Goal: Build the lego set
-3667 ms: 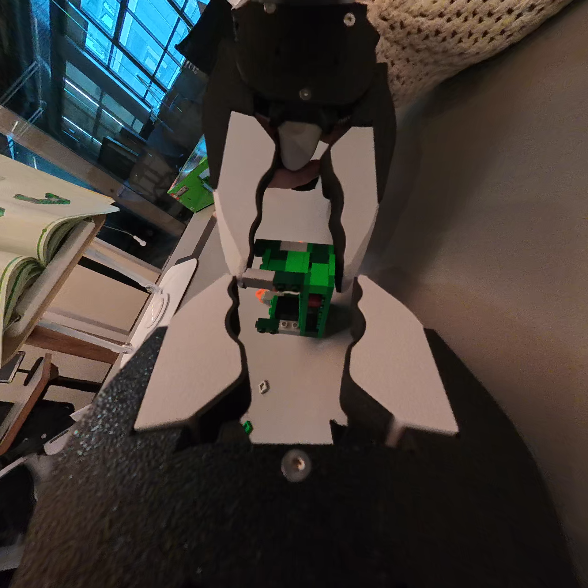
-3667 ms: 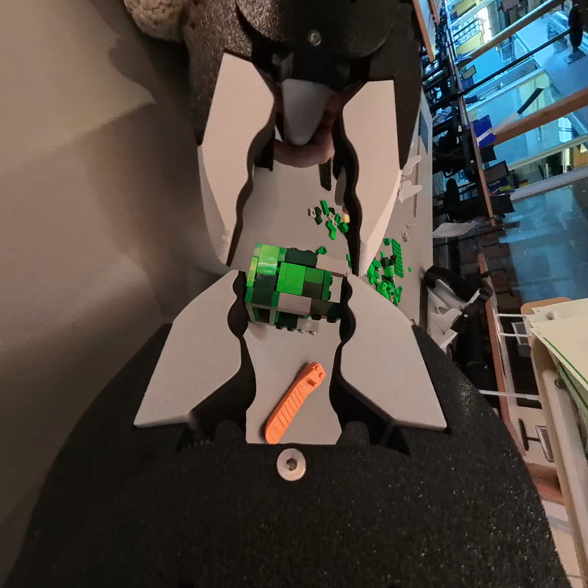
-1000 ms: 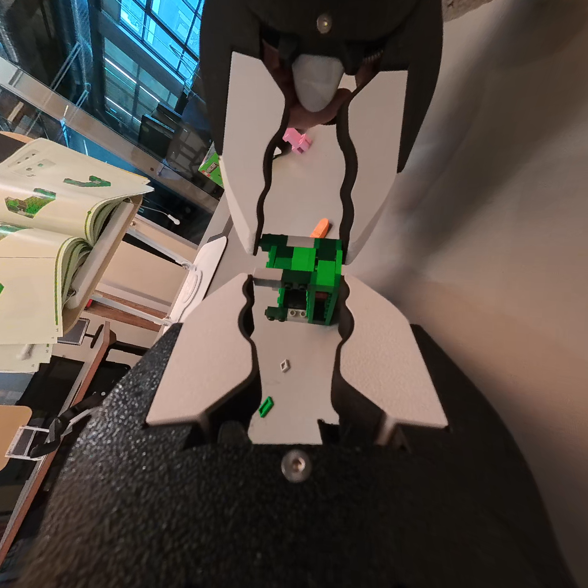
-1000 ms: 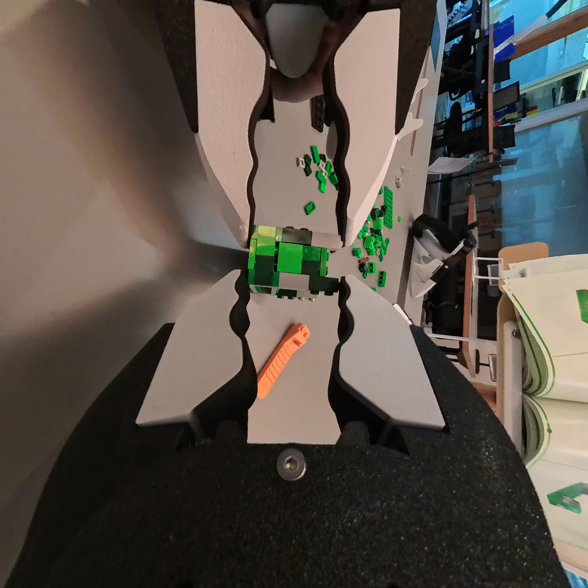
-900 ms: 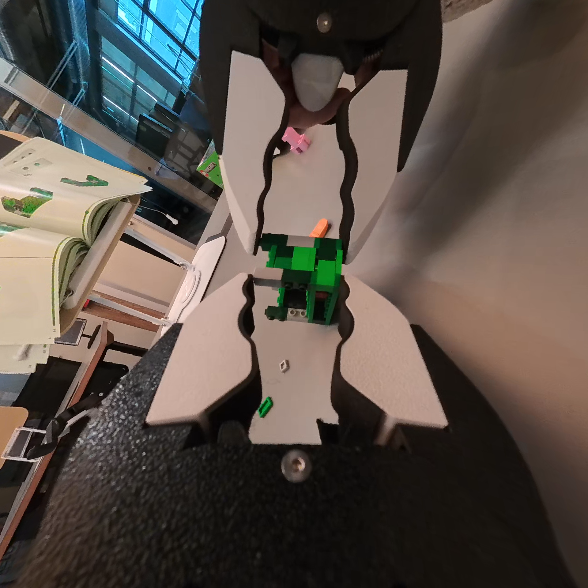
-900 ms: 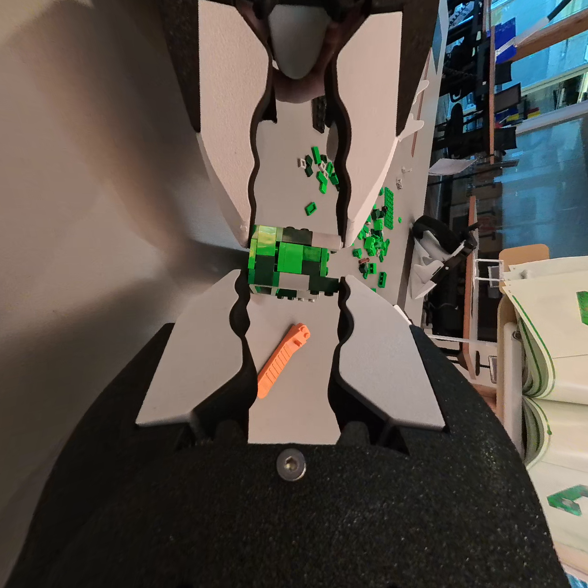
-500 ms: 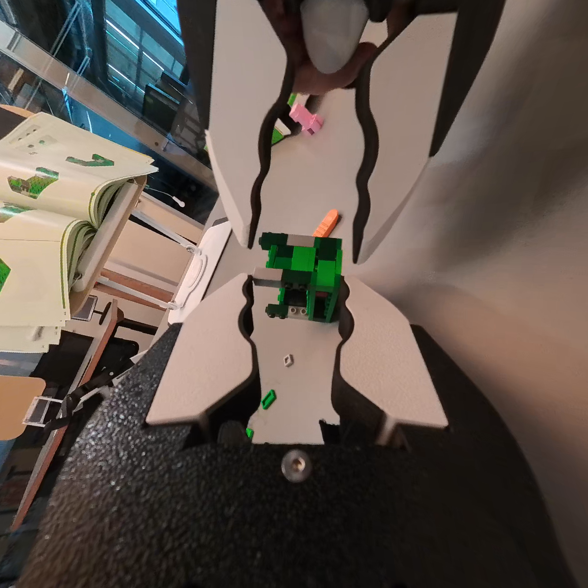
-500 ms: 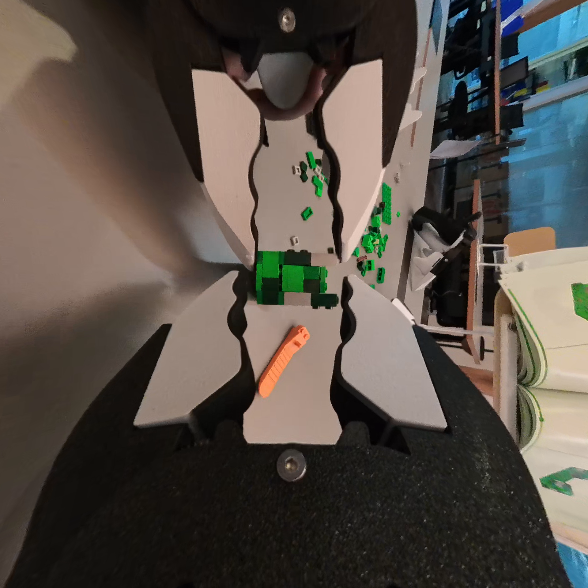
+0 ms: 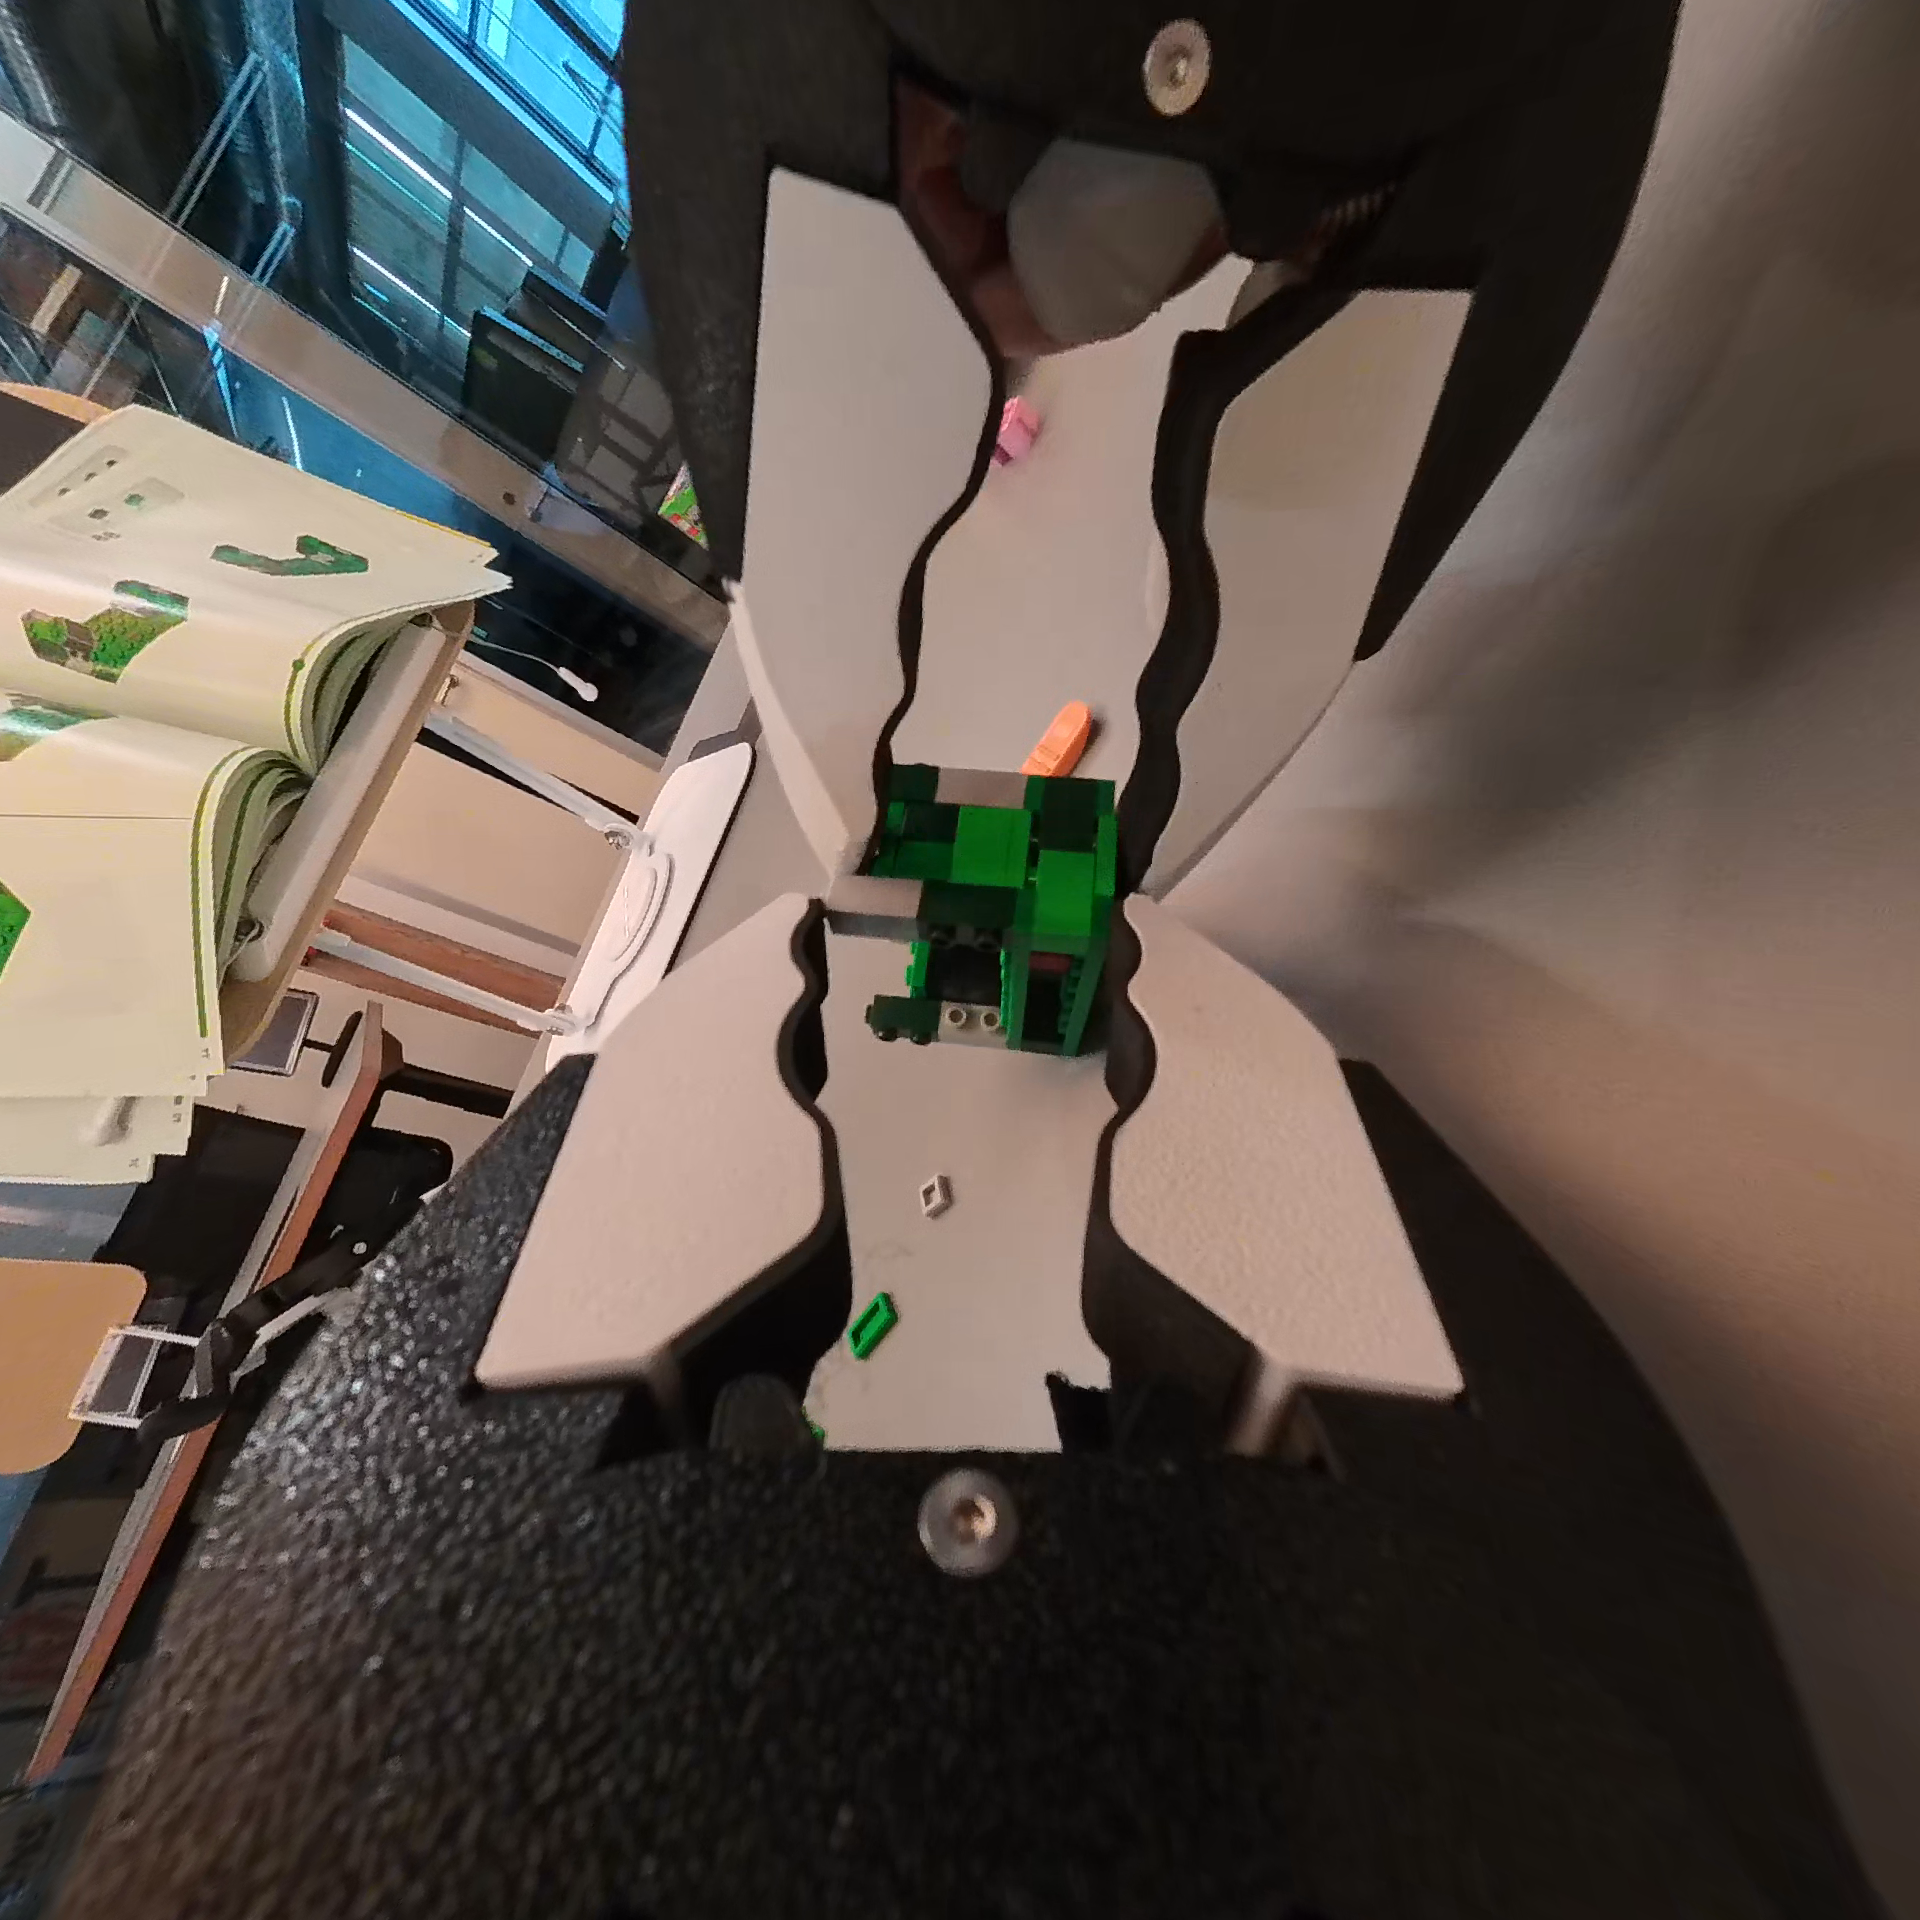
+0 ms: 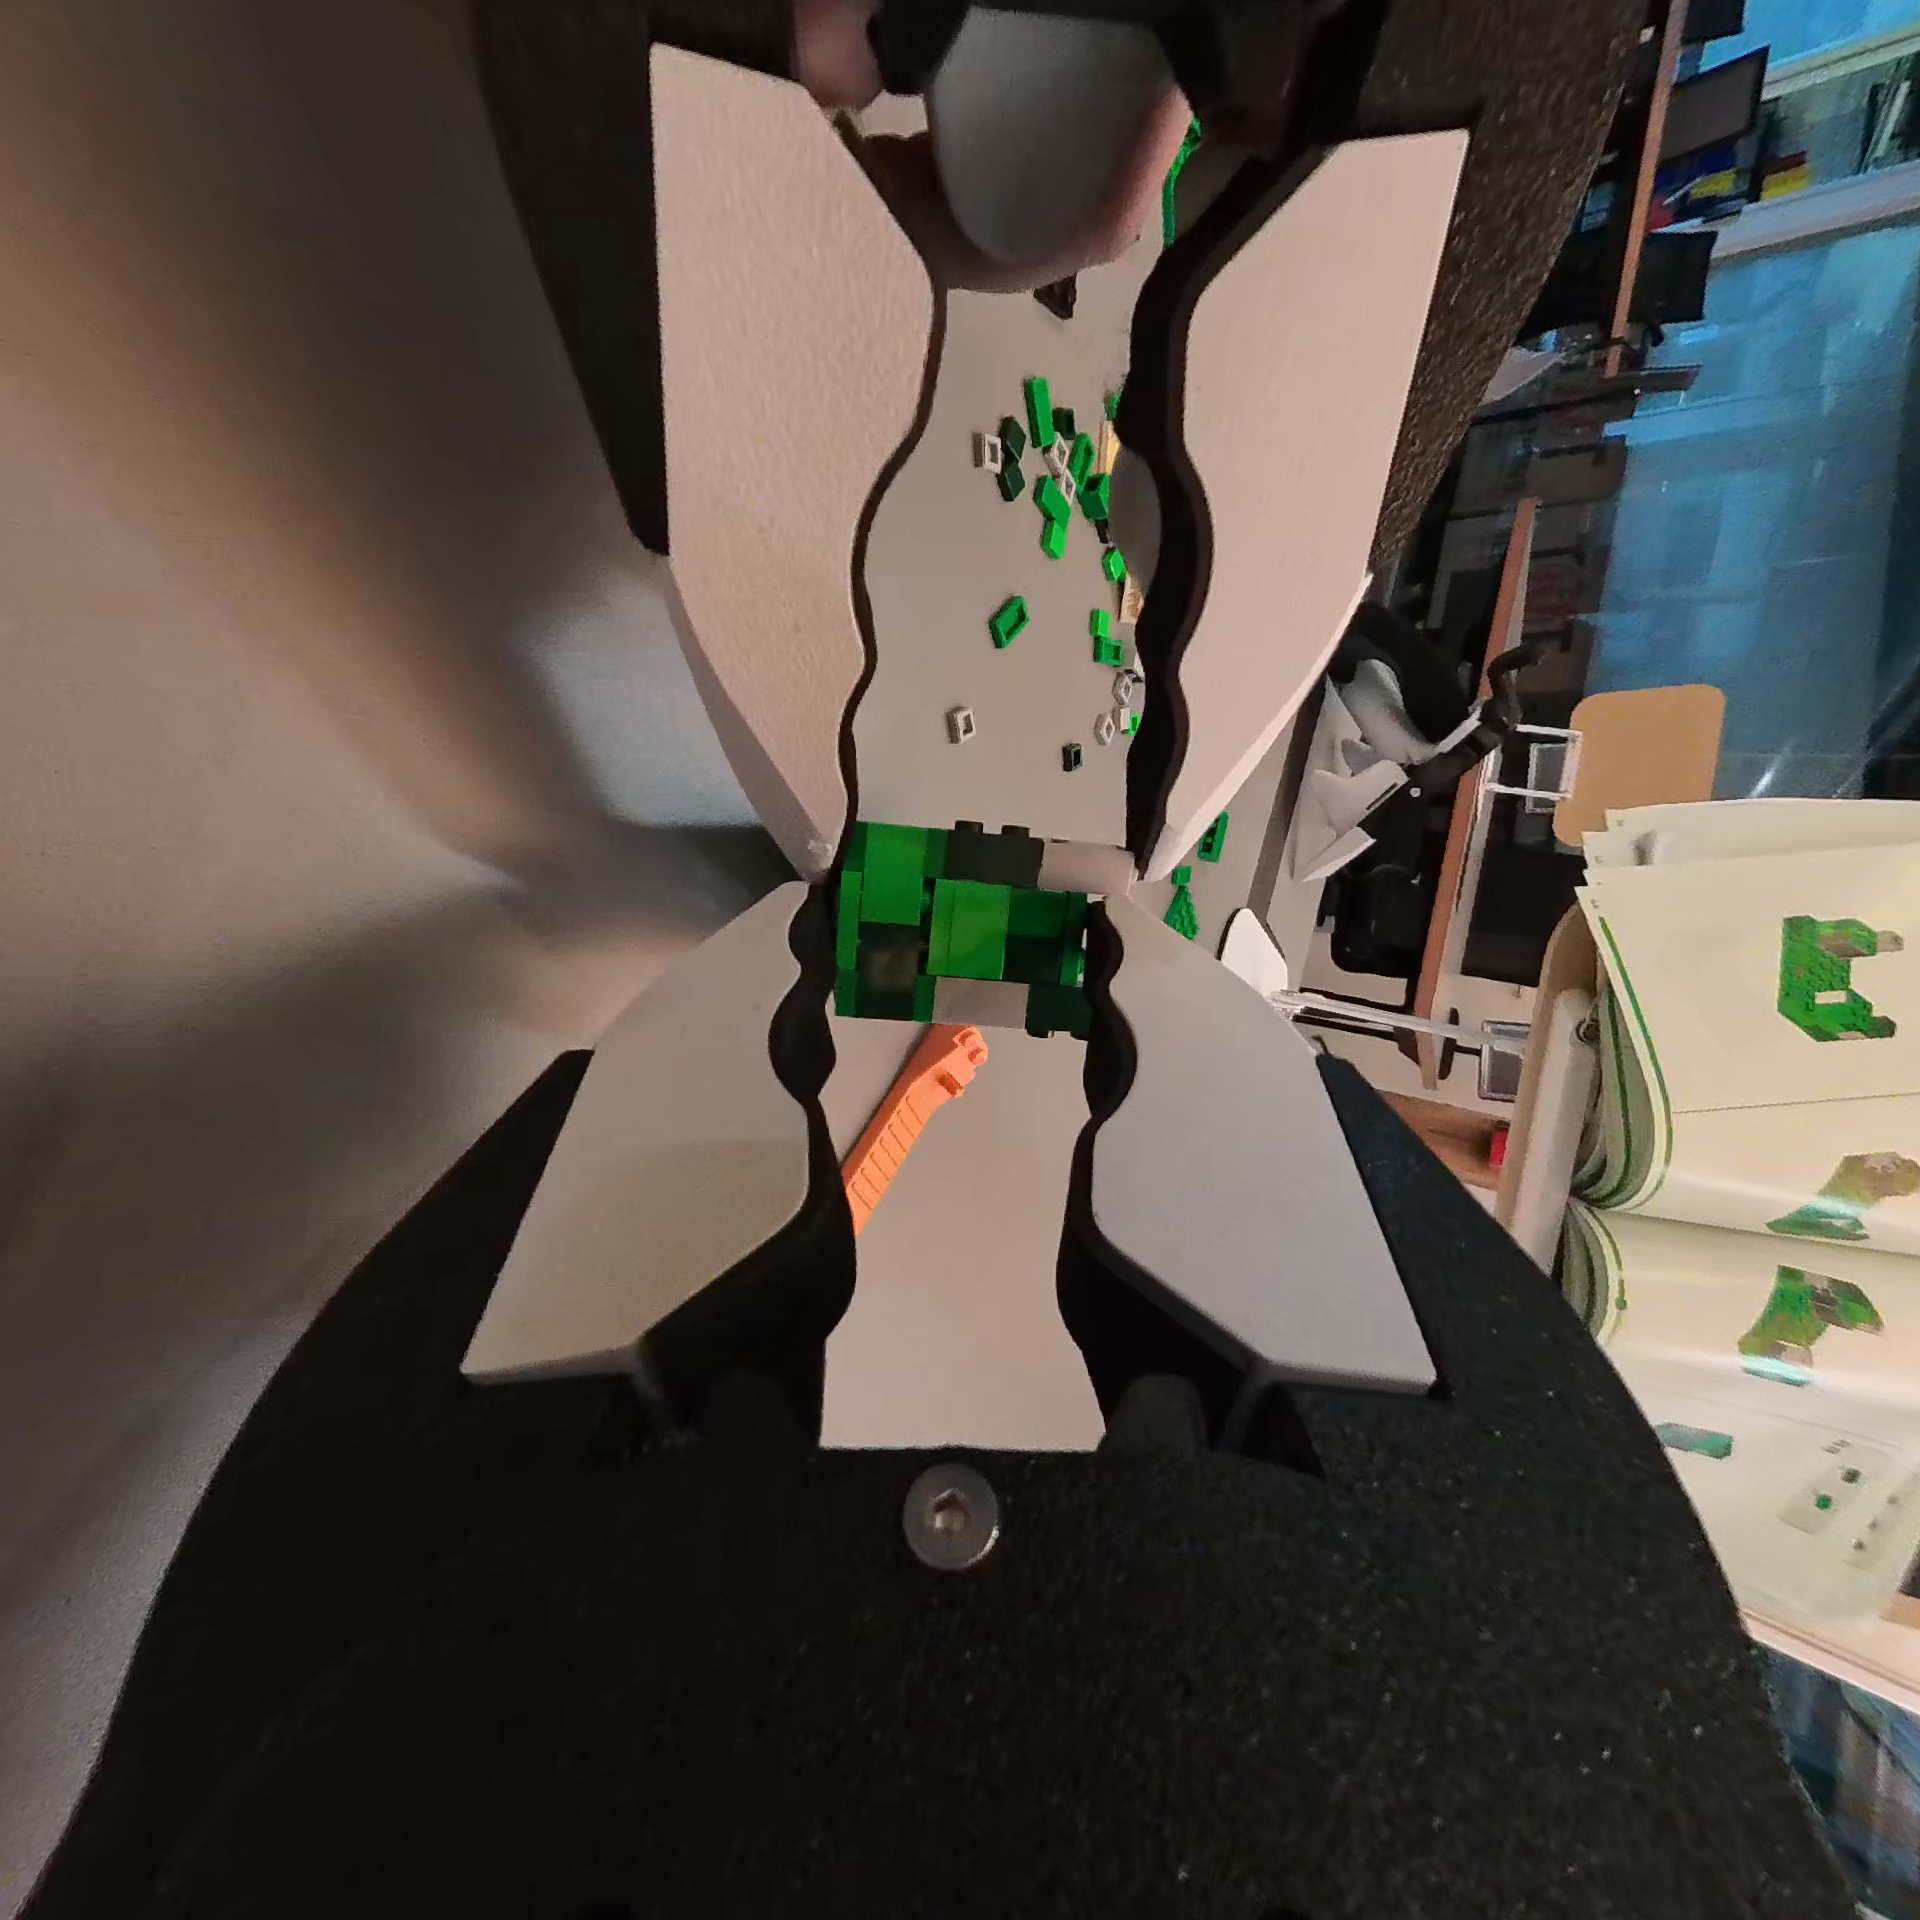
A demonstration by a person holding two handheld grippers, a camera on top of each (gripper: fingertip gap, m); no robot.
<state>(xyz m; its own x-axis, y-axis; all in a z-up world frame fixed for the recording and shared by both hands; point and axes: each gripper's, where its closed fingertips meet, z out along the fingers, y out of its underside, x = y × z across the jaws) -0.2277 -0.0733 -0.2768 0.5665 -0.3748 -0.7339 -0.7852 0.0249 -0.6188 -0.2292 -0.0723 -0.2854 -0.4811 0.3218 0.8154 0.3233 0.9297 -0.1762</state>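
Both grippers are meeting nose to nose over the white bench (image 9: pixel 1558 727), and the green model (image 9: pixel 992 904) is sitting right between their tips. The left gripper (image 9: pixel 971 914) is pinching it with jaws clamped on its two sides; the right gripper (image 10: pixel 956 935) is doing the same from the opposite end, jaws closed on the same block. The model's long axis is running across both pairs of jaws, with a grey plate (image 9: pixel 873 909) sticking out on one side. Neither gripper is nearer: each is holding one face.

The underside is facing the left camera, dark and hard to read. Loose green pieces (image 10: pixel 1049 488) are lying beyond, partly hidden behind a finger. An orange separator (image 10: pixel 909 1117) is lying under the model, its tip covered. Whether the model is touching the bench, I cannot tell.
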